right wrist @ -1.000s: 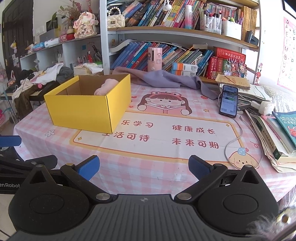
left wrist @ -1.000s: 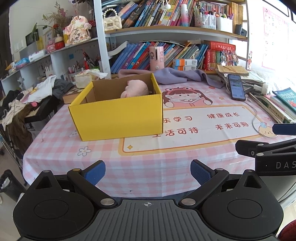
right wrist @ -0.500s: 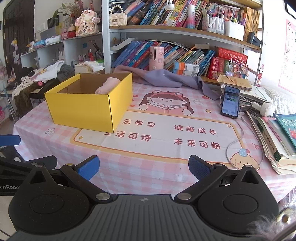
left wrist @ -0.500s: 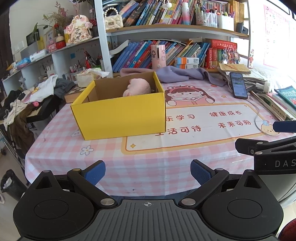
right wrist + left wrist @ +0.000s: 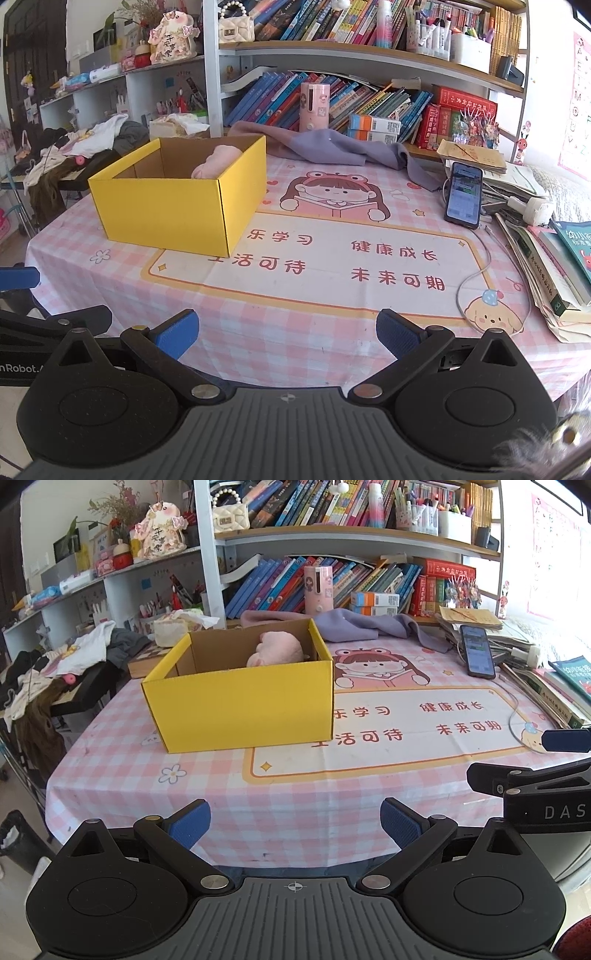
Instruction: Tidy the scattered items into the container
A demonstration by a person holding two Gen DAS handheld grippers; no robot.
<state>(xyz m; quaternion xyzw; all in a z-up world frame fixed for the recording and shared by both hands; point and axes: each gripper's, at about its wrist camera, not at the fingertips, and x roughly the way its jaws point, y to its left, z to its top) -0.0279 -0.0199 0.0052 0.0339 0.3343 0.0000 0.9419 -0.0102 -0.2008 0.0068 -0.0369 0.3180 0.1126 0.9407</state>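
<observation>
A yellow cardboard box (image 5: 243,705) stands open on the pink checked tablecloth, seen also in the right wrist view (image 5: 173,216). A pink plush item (image 5: 277,652) lies inside it at the back right, also visible in the right wrist view (image 5: 216,165). My left gripper (image 5: 295,821) is open and empty, held off the table's near edge in front of the box. My right gripper (image 5: 286,332) is open and empty, near the front edge to the right of the box.
A purple cloth (image 5: 332,147) lies behind the box by the bookshelf. A phone (image 5: 463,194) with a white cable, and stacked books (image 5: 554,266), sit at the right. A pink cylinder (image 5: 314,107) stands at the shelf. Clothes pile at the left (image 5: 55,664).
Both grippers have drawn back and risen slightly from the table; the box and table look farther away. Nothing on the table has moved.
</observation>
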